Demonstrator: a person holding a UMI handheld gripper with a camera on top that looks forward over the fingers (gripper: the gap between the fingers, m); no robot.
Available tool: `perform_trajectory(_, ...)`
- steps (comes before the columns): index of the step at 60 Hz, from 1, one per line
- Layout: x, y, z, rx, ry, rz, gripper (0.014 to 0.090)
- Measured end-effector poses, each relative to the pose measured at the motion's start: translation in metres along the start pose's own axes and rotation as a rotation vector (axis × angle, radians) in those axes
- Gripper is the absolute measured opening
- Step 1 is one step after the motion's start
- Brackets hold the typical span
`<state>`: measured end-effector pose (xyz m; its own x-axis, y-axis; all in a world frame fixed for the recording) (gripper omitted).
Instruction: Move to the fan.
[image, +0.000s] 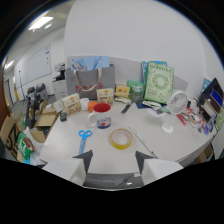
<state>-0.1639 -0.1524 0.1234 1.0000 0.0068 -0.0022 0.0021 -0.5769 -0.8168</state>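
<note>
White plastic marks the target: the fan is a small round desk model on a thin stem with a flat foot, standing on the far right part of the table, well beyond the gripper and off to the right of its line of travel. The gripper hangs over the near edge of the table with its two fingers apart and nothing between them. Just ahead of them lies a roll of yellow tape, with blue-handled scissors to the left and a white mug with a red inside a little further on. In my judgement the approach has barely begun; the next move calls for swinging right and forward, passing over or beside the tape and a thin white rod that seems to lie between tape and fan, then coming level with the fan's head without knocking its light foot. As for writing, the green box standing at the back carries a white word along its top that I cannot make out, and the grey bag next to it has red lettering, also too small to read
</note>
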Motion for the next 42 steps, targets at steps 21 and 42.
perform_trajectory(21,0.001,0.000,0.004,-0.003,-0.011,-0.001,0.0849)
perform_trajectory(42,0.042,0.023,-0.001,-0.032,0.009,0.008,0.0842)
